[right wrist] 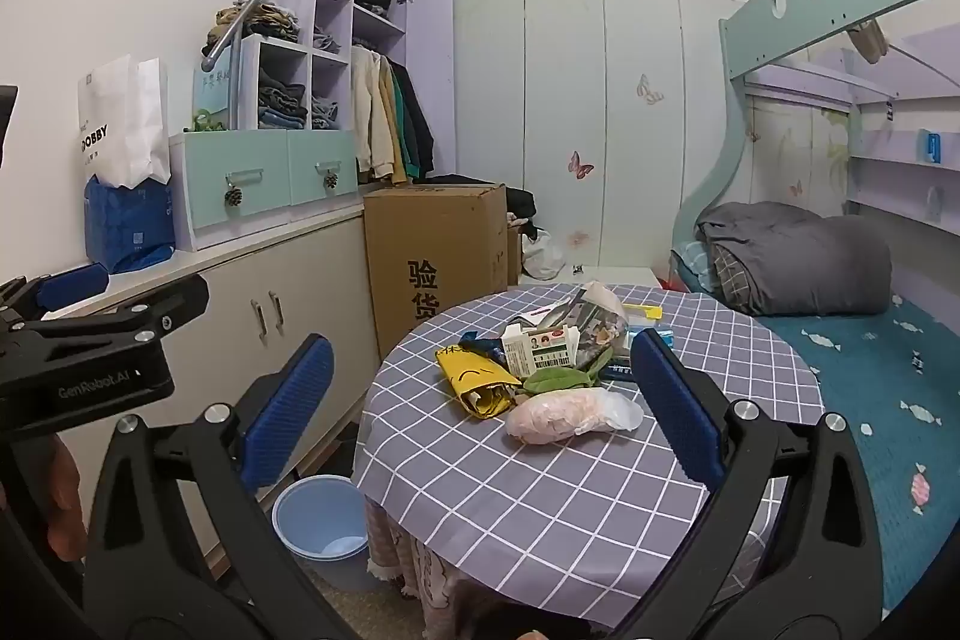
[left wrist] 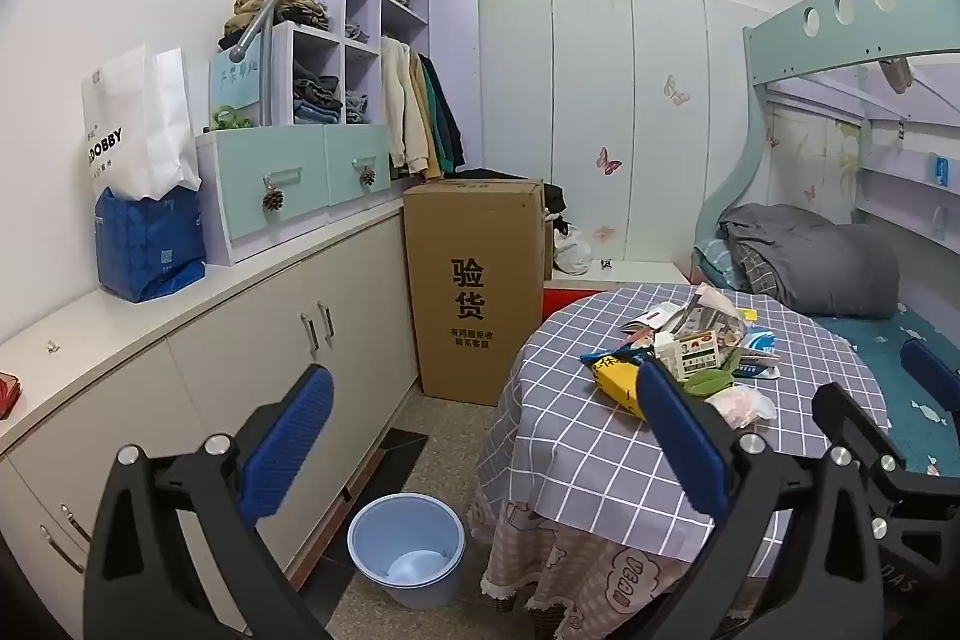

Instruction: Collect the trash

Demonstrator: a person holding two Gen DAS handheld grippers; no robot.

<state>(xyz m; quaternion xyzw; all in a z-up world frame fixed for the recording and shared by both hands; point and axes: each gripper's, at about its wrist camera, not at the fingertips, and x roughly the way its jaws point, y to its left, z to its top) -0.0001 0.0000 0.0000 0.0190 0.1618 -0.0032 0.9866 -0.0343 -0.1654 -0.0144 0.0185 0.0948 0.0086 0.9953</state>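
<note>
Both grippers are wide open and holding nothing: the left gripper (left wrist: 480,436) hangs over the floor just left of the round table (right wrist: 540,490), and the right gripper (right wrist: 480,400) faces straight at it. Trash pile (right wrist: 552,364) sits near the table's middle, with a yellow wrapper (right wrist: 474,382), a clear bag (right wrist: 570,415) and some cartons. Blue bin (left wrist: 407,550) stands on the floor right beside the table's left edge, below the cabinets (left wrist: 240,358).

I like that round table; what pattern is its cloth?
The tablecloth is grey-purple with a white grid check. It shows best in the right wrist view.
</note>
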